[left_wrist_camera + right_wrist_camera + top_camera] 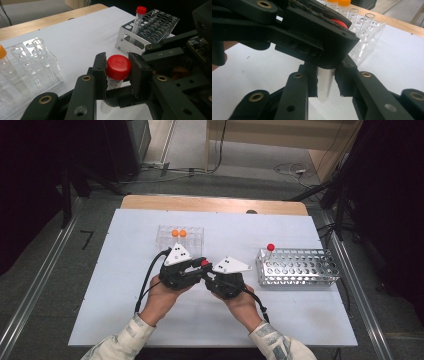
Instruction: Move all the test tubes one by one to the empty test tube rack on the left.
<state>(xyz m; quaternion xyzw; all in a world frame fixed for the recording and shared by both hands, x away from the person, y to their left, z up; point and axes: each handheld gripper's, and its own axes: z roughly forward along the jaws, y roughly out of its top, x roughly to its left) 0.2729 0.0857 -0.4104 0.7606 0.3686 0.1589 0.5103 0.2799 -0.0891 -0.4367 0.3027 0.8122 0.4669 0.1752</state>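
1. Overhead, a white sheet (150, 310) covers most of a light wooden table (215, 203), whose bare far edge shows as a strip; grey carpet and metal floor rails surround it, cables lie on the floor beyond, and the room's sides are dark.
2. No brand name or readable writing shows; the tube carries fine graduation marks too small to read.
3. Mid-table, the person's hands meet, each sleeve light and patterned, each holding a black gripper topped with a grey three-cornered plate.
4. The left gripper (117, 71) has its padded jaws clamped on the red screw cap of a clear plastic tube (115, 75), which stands roughly upright between them above the sheet.
5. The right gripper (325, 86) brackets the tube's lower body; its rough foam pads stand slightly apart from the ribbed wall on one side, and full contact cannot be told.
6. A clear acrylic rack (180, 238) sits at the far left centre, holding two orange-capped tubes (179, 233) and several empty glass-like cylinders.
7. A shiny perforated metal rack (297, 266) lies to the right, well apart from the hands, with one red-capped tube (270, 248) standing at its near-left corner.
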